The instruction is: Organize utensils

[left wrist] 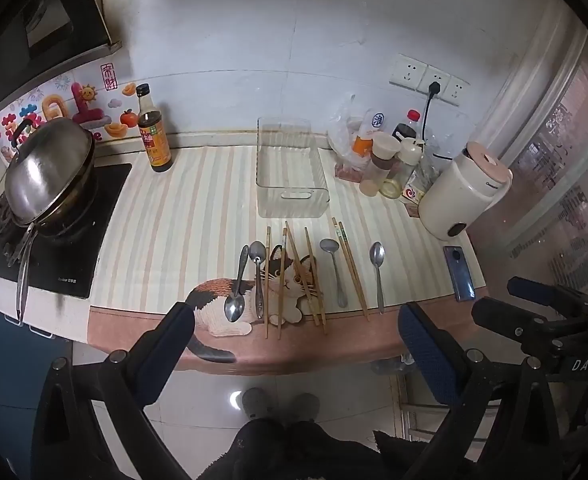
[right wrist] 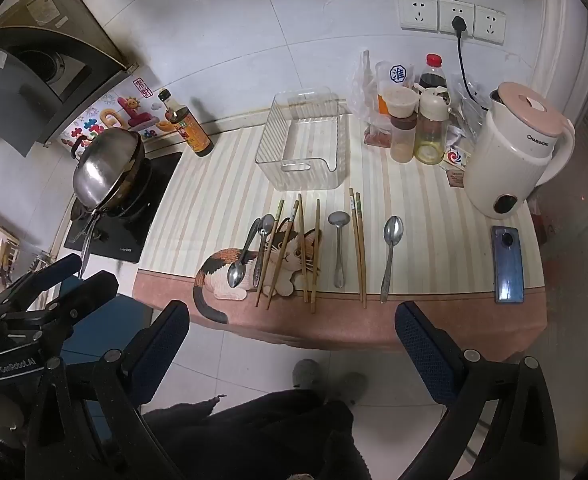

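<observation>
Presently both grippers, left gripper (left wrist: pixel 294 344) and right gripper (right wrist: pixel 294 340), hover off the table's edge, jaws fully apart, empty; spoons (right wrist: pixel 389 256) and chopsticks (right wrist: pixel 358 248) await sorting, clear bin (right wrist: pixel 303 140) at twelve o'clock.

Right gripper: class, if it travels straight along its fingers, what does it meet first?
Probably the chopsticks lying on the cat mat; nothing stands between the open right gripper and them, though depth is uncertain.
</observation>
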Demonstrator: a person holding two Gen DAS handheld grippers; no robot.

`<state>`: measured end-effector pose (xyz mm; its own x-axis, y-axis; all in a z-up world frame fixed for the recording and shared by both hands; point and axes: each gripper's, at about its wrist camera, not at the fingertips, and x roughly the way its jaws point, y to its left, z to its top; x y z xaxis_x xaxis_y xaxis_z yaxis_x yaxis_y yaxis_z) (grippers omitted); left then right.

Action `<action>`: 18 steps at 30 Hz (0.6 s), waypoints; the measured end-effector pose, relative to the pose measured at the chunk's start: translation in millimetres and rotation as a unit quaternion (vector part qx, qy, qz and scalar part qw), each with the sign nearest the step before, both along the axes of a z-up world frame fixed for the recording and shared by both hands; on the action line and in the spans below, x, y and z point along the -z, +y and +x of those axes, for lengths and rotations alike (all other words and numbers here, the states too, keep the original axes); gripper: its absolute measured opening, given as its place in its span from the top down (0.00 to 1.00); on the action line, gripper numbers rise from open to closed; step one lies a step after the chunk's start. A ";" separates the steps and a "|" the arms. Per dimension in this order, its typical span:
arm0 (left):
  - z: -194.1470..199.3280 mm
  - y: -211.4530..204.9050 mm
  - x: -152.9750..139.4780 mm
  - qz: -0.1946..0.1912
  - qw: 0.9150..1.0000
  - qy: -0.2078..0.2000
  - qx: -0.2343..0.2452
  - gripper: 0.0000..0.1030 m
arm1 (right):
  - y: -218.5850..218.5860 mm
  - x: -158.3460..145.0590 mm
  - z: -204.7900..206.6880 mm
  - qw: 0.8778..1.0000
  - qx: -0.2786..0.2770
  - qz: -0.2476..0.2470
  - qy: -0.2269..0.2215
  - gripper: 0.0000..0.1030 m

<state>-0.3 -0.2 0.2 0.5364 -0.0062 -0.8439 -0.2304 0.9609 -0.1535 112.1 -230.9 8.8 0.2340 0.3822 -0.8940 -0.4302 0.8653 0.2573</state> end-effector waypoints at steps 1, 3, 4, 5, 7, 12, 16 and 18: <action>-0.1 -0.5 -0.1 0.000 1.000 0.000 0.001 0.00 | 0.0 0.0 0.0 1.000 0.000 0.002 0.001 0.00; -0.2 -1.7 -0.2 0.000 1.000 -0.001 0.004 0.00 | 0.3 0.1 0.2 1.000 0.000 0.000 0.001 0.00; -0.3 -2.4 -0.3 0.000 1.000 -0.002 0.005 0.00 | 0.3 0.1 0.1 1.000 0.000 0.000 0.000 0.00; -0.4 -3.4 -0.4 0.001 1.000 -0.002 0.006 0.00 | 0.5 0.1 0.1 1.000 0.000 -0.001 0.000 0.00; -0.7 -5.4 -0.6 0.002 1.000 -0.003 0.009 0.00 | 0.9 0.0 0.0 1.000 0.001 -0.002 -0.001 0.00; 0.6 -0.5 0.1 -0.002 1.000 -0.003 -0.004 0.00 | 1.3 0.0 -0.5 1.000 0.000 -0.002 0.000 0.00; 1.3 0.5 -2.4 -0.004 1.000 -0.004 -0.003 0.00 | 1.2 -0.1 -0.7 1.000 0.000 -0.001 0.000 0.00; 0.9 -0.4 -3.1 -0.004 1.000 -0.005 -0.002 0.00 | 1.3 -0.3 -1.0 1.000 0.000 -0.001 0.000 0.00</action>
<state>0.6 -0.6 3.3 0.5453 -0.0104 -0.8382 -0.2331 0.9586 -0.1636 111.1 -229.5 9.1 0.2345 0.3799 -0.8948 -0.4306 0.8658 0.2548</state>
